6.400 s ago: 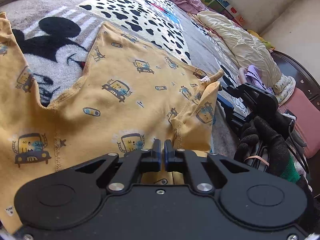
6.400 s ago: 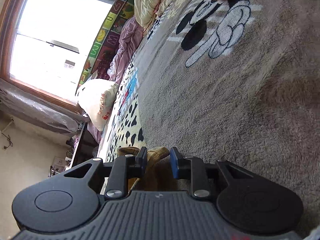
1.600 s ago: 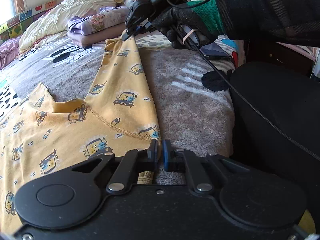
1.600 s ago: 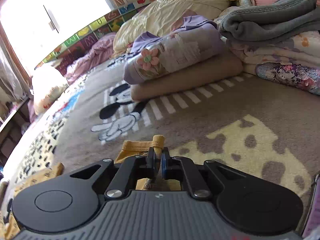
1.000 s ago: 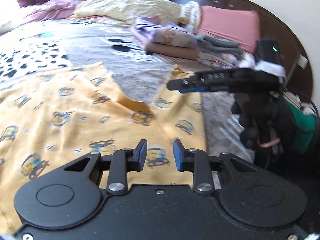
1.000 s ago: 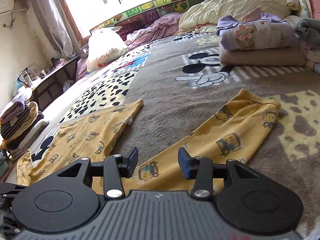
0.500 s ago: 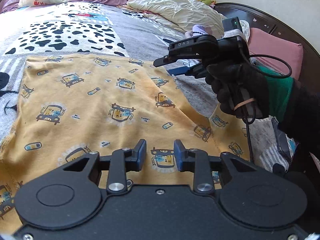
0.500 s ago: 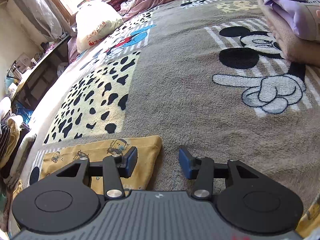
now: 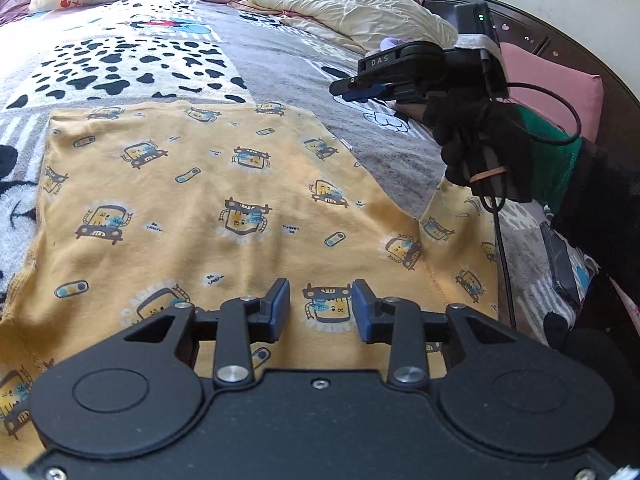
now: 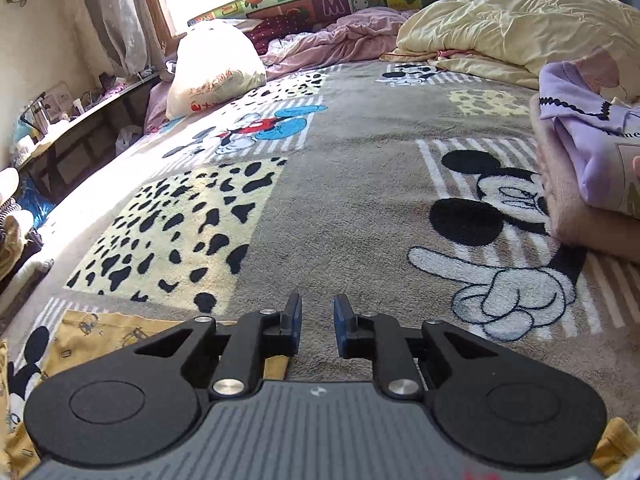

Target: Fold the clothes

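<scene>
The shirt (image 9: 224, 200) has just been let go and is laid flat on the blanket (image 10: 352, 216), so both tongs, left (image 9: 319, 307) and right (image 10: 317, 322), are spread and empty, ready for a fold.

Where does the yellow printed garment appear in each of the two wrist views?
Left wrist view: the yellow garment fills the middle, spread flat on the blanket beneath the open left gripper.
Right wrist view: only its edge shows at lower left, behind the open right gripper.
Shared landmark: the black-spotted blanket patch.
</scene>
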